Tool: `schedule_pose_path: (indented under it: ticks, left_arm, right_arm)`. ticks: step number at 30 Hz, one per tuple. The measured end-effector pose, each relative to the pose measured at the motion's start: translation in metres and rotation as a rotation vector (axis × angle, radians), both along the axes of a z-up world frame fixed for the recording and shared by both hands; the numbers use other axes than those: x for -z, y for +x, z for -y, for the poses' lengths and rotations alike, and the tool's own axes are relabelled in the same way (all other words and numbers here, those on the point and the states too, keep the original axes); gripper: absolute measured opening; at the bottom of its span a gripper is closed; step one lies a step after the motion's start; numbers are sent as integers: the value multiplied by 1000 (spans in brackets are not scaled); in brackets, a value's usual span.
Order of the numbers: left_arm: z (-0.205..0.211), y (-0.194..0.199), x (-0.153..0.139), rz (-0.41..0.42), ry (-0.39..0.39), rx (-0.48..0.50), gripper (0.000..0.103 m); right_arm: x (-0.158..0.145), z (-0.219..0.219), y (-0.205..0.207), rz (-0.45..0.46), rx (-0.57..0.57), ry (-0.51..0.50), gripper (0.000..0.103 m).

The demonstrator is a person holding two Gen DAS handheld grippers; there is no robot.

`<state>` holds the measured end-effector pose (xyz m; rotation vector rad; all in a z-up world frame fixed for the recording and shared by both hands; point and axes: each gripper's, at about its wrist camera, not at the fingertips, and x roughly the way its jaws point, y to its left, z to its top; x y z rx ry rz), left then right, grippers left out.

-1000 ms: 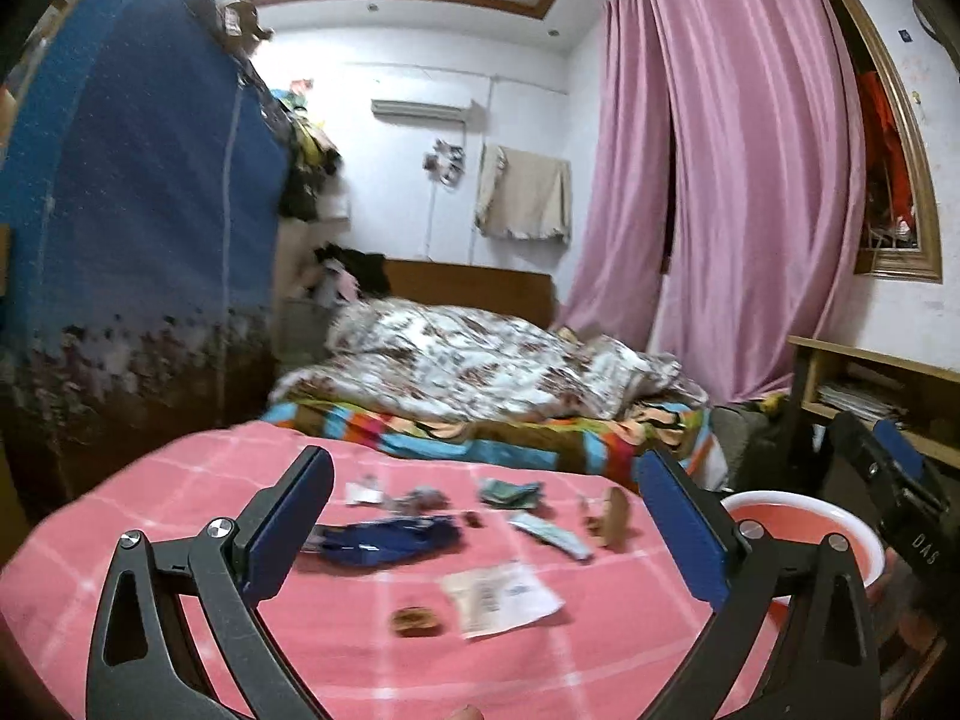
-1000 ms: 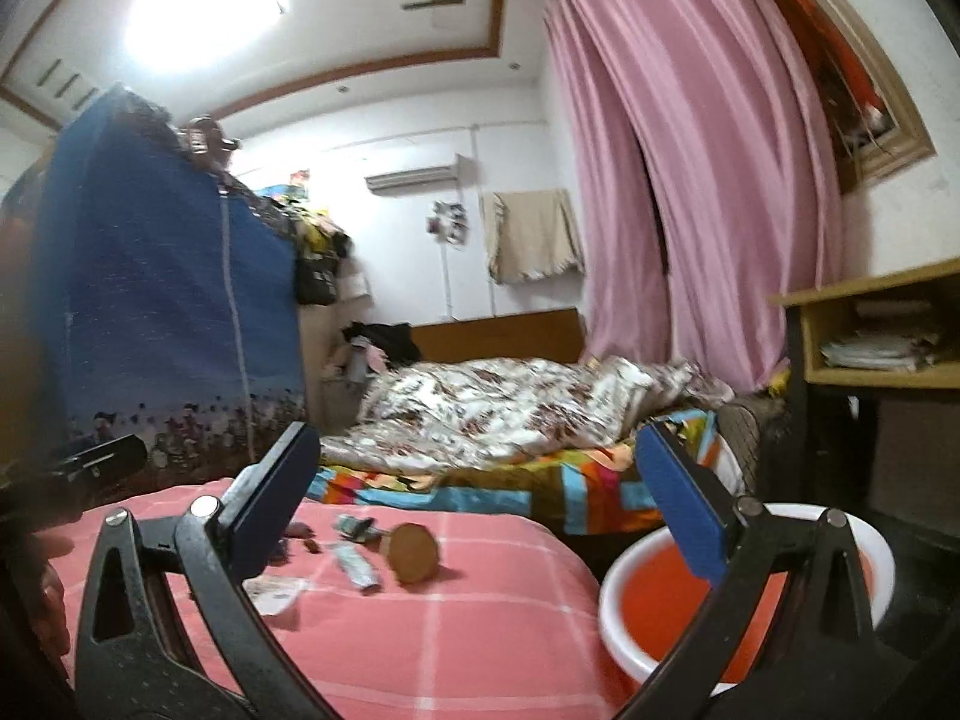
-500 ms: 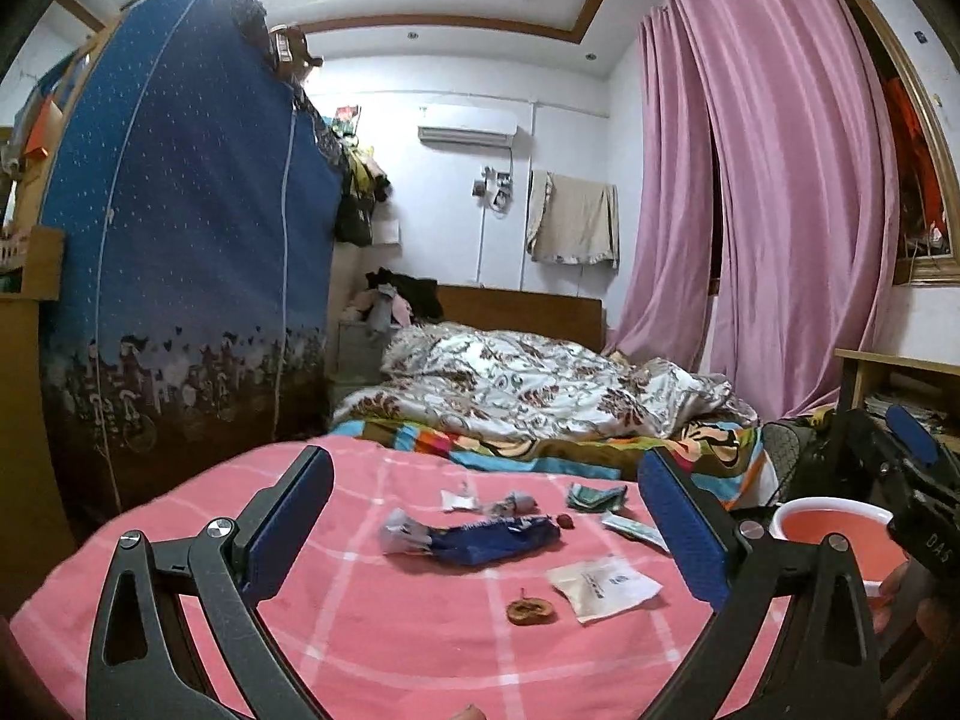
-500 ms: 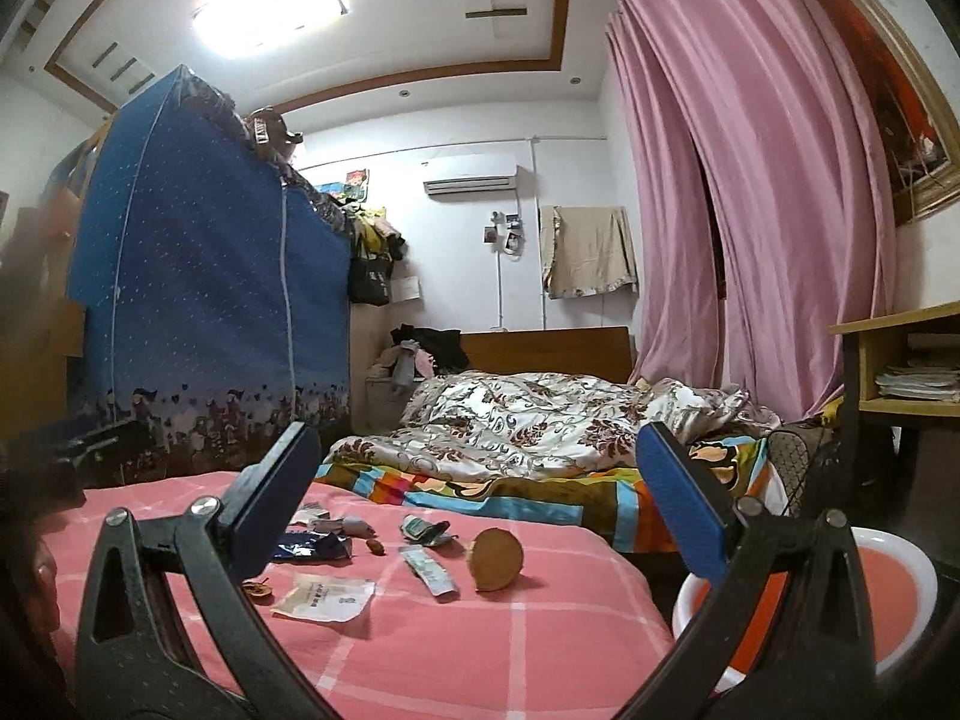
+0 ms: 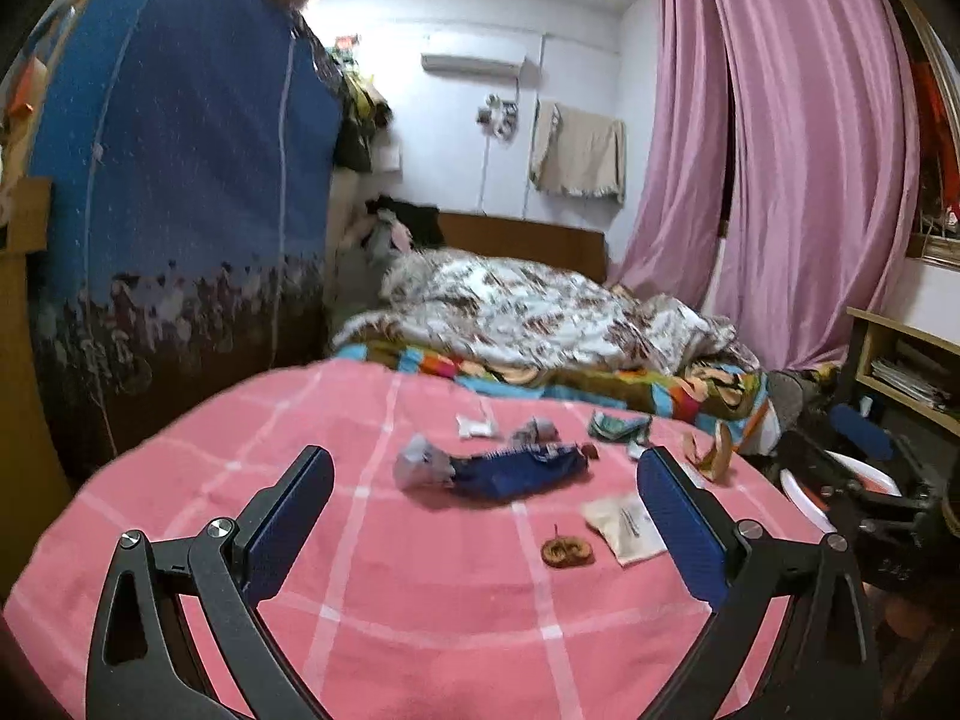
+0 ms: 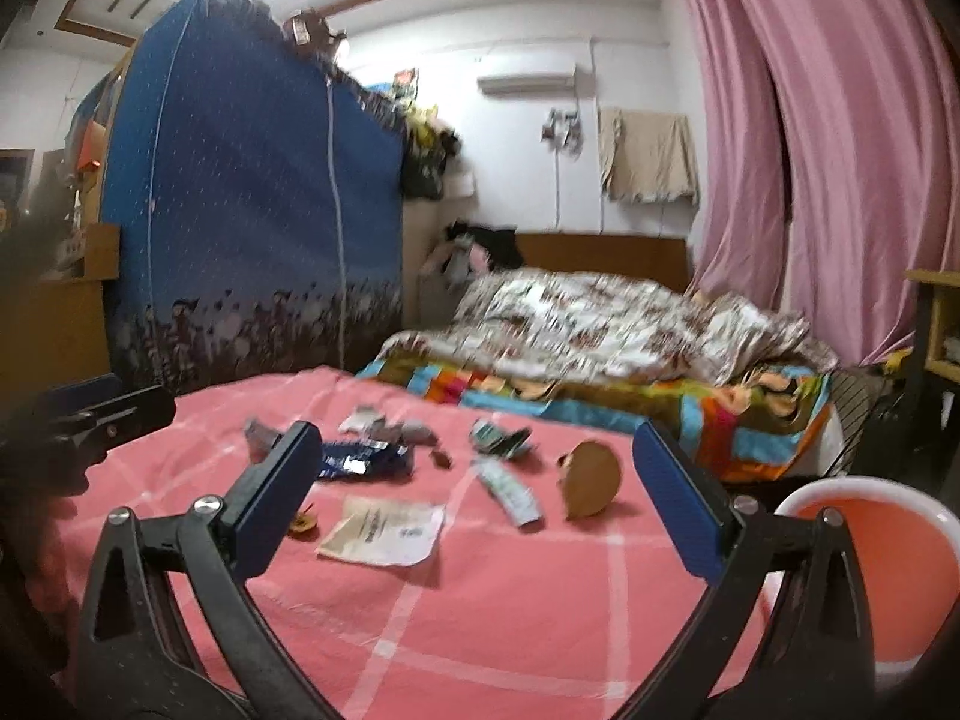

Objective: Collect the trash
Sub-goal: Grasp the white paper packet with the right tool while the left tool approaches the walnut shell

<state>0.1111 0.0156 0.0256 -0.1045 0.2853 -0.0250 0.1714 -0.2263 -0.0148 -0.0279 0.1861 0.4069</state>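
Left wrist view: the left tongs (image 5: 483, 516) are hanging wide apart over the pink checked worktop (image 5: 372, 600), gripping nothing; between their blue pads a dark blue wrapper (image 5: 516, 473) is lying with a grey crumpled end; nearer the right pad a small brown scrap (image 5: 566, 552) is sitting just beside a flat white packet (image 5: 624, 525); farther back a white scrap (image 5: 477, 427), a grey wad (image 5: 534, 431) and a green crumpled wrapper (image 5: 618, 426) are spread along the worktop's far side; a tan round piece (image 5: 717, 450) is standing on edge near the right rim. Right wrist view: the right tongs (image 6: 474, 495) are likewise spread wide and holding nothing; the white packet (image 6: 384, 531) is lying between the pads, with a thin green-and-white sachet (image 6: 510, 492) and the tan round piece (image 6: 591, 480) to its right; the blue wrapper (image 6: 366, 462) is lying behind the left pad; a red basin with a white rim (image 6: 864, 564) is sitting below the worktop's right edge; beyond, a bed (image 6: 600, 360) with a patterned quilt is standing before pink curtains (image 6: 810, 150).
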Motion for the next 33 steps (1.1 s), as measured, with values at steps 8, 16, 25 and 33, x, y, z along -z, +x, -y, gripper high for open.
schedule_pose_path:
  ticks: [8, 16, 25, 33]
  left_arm:
    - [6, 25, 12, -145, -10, 98, 83]
    - [7, 50, 29, -272, -42, 166, 61]
    - [2, 57, 34, -321, -85, 178, 59]
    - [2, 60, 34, -343, -89, 179, 52]
  right_arm:
    - [26, -19, 32, -203, -60, -66, 59]
    - [45, -39, 44, -301, -107, -145, 39]
    - [56, -47, 52, -379, -139, -160, 27]
    - [60, -50, 55, -422, -161, -157, 17]
